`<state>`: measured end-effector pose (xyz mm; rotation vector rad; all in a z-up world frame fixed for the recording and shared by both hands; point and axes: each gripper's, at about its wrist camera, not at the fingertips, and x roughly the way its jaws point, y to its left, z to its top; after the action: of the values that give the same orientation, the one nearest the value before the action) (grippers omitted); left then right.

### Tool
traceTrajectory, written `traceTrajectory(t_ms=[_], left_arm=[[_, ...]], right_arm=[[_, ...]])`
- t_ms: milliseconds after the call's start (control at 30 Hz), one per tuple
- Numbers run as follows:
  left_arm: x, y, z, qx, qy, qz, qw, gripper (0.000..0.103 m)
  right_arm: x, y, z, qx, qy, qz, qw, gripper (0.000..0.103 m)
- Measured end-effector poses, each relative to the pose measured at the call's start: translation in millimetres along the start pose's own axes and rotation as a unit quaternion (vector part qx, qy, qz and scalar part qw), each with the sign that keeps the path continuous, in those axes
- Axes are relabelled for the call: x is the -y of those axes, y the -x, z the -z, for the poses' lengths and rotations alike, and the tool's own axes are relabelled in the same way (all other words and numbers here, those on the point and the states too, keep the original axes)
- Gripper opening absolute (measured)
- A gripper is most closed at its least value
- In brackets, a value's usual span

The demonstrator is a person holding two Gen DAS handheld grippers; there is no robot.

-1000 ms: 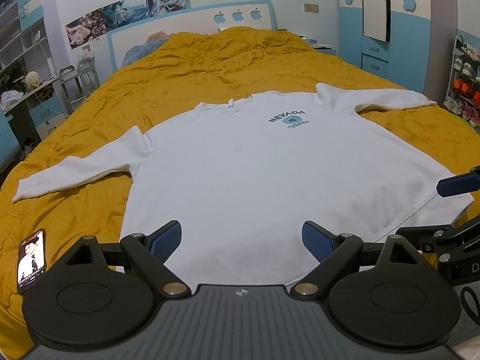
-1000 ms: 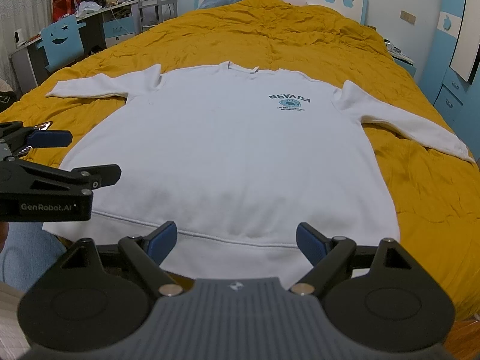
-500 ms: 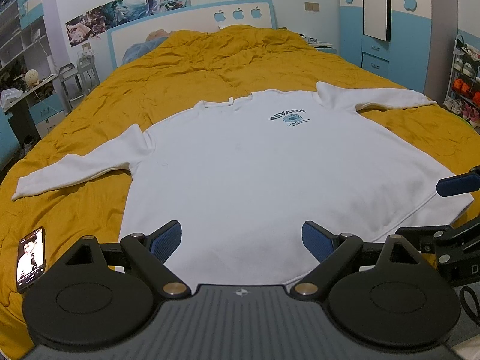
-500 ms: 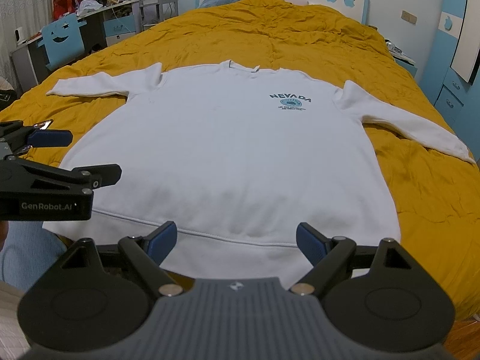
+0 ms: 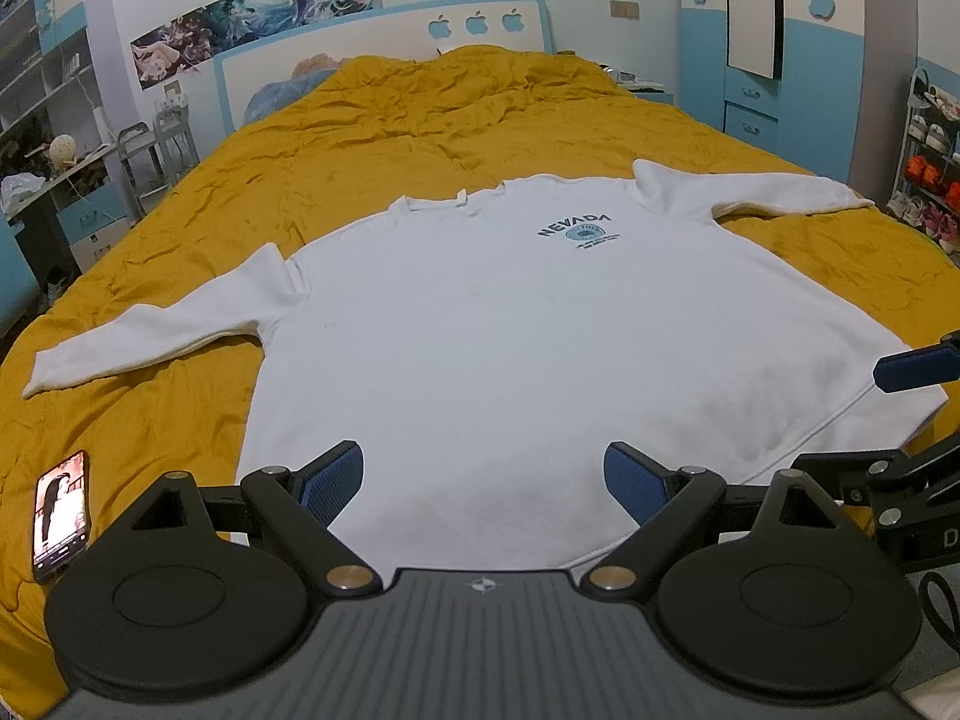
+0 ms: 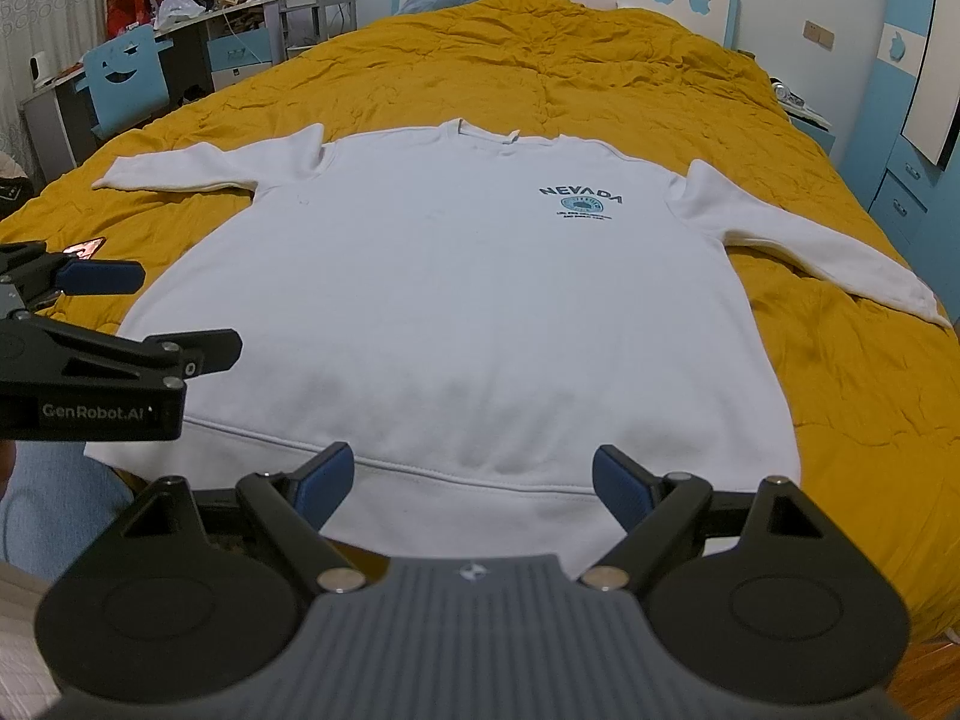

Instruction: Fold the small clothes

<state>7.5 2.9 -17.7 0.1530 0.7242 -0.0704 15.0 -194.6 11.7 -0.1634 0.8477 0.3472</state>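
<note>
A white sweatshirt (image 5: 510, 330) with a dark "NEVADA" print lies flat, front up, on the yellow bedspread (image 5: 420, 138), both sleeves spread out to the sides. It also shows in the right wrist view (image 6: 468, 300). My left gripper (image 5: 483, 480) is open and empty, hovering above the hem near its left part. My right gripper (image 6: 474, 483) is open and empty above the hem's right part. Each gripper shows at the edge of the other's view, the right one (image 5: 900, 420) and the left one (image 6: 120, 324).
A phone (image 5: 60, 510) with a lit screen lies on the bedspread left of the hem. A headboard (image 5: 384, 42) stands at the far end. Desks, a blue chair (image 6: 129, 81) and shelves stand left, blue cabinets (image 5: 774, 60) right.
Both views have shifted very slightly; the sweatshirt lies as before and both grippers stay open.
</note>
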Motion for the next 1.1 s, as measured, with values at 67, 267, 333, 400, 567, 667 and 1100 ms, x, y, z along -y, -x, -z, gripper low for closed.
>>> traceTrajectory(t_ms=[67, 267, 333, 400, 567, 667, 1100], left_arm=[[0, 0, 0, -0.001, 0.000, 0.000, 1.0000, 0.103], [0, -4, -2, -0.009, 0.000, 0.005, 0.9999, 0.103], [-2, -7, -3, -0.011, 0.002, 0.006, 0.9999, 0.103], [-5, -11, -5, -0.013, 0.003, 0.006, 0.9999, 0.103], [-9, -17, -13, -0.012, 0.011, 0.009, 0.9998, 0.103], [-12, -23, -19, -0.009, 0.013, 0.011, 0.9998, 0.103], [-65, -68, -50, 0.008, 0.101, 0.022, 0.9946, 0.101]], right_arm=[[0, -1, 0, -0.001, 0.000, 0.000, 1.000, 0.083], [1, -4, -1, -0.005, 0.000, -0.001, 1.000, 0.083], [1, -7, -2, -0.007, 0.001, 0.000, 1.000, 0.083], [0, -11, -3, -0.009, 0.003, 0.000, 1.000, 0.083], [3, -20, -10, -0.005, 0.008, 0.005, 1.000, 0.083], [7, -28, -19, 0.002, 0.006, 0.010, 1.000, 0.083], [34, -80, -69, 0.038, -0.009, 0.028, 0.999, 0.083]])
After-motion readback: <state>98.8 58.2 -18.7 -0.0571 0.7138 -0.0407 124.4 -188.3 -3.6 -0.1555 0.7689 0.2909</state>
